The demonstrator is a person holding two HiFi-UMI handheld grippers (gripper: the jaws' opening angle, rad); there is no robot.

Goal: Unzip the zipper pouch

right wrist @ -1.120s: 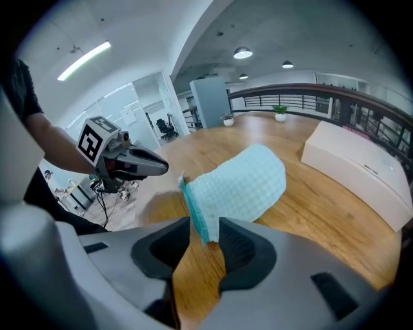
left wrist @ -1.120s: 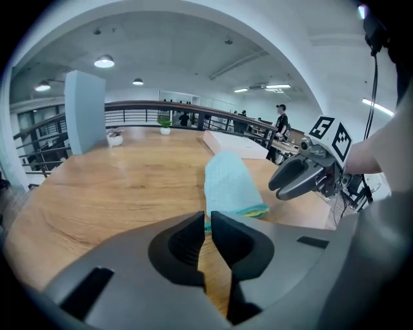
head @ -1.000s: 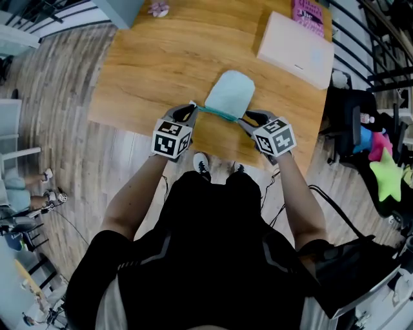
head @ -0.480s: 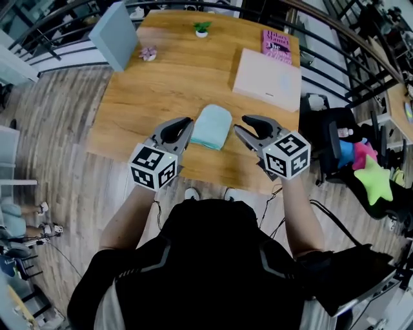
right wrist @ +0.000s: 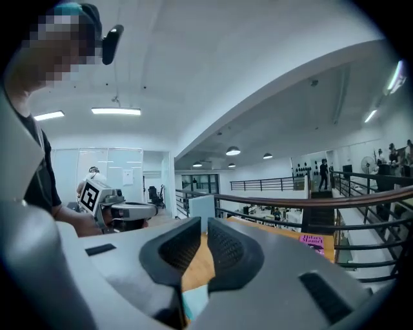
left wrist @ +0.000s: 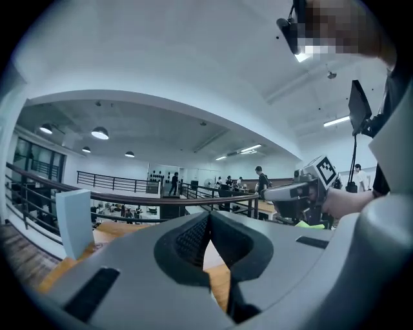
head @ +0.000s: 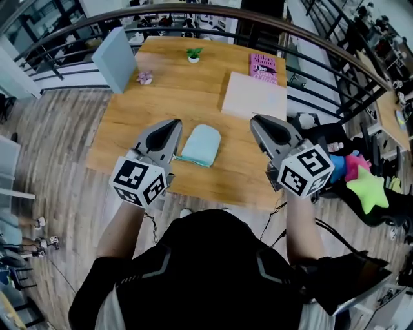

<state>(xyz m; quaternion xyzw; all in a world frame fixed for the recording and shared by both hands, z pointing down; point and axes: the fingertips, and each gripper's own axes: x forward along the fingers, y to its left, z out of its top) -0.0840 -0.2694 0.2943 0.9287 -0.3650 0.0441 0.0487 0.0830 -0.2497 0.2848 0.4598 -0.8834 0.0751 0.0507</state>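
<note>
The light teal zipper pouch [head: 200, 144] lies flat on the wooden table [head: 129, 122], and neither gripper touches it. My left gripper [head: 173, 124] is raised above the table to the pouch's left, its jaws shut with nothing between them [left wrist: 208, 219]. Lifted to the pouch's right, my right gripper [head: 257, 122] has its jaws closing to a narrow gap [right wrist: 204, 225] that holds nothing. A pale teal strip of the pouch [right wrist: 195, 301] shows low between the jaws in the right gripper view. Both grippers point away from me, over the table.
A white flat box [head: 255, 97] and a pink book [head: 263, 66] lie at the table's far right. A blue-grey board [head: 116, 59] stands at the far left, with a small potted plant [head: 193, 55] nearby. A curved railing [head: 193, 8] runs behind the table.
Both grippers have let go of the pouch's near edge, risen and drawn apart. The pouch now lies alone on the table. The right jaws have narrowed.
</note>
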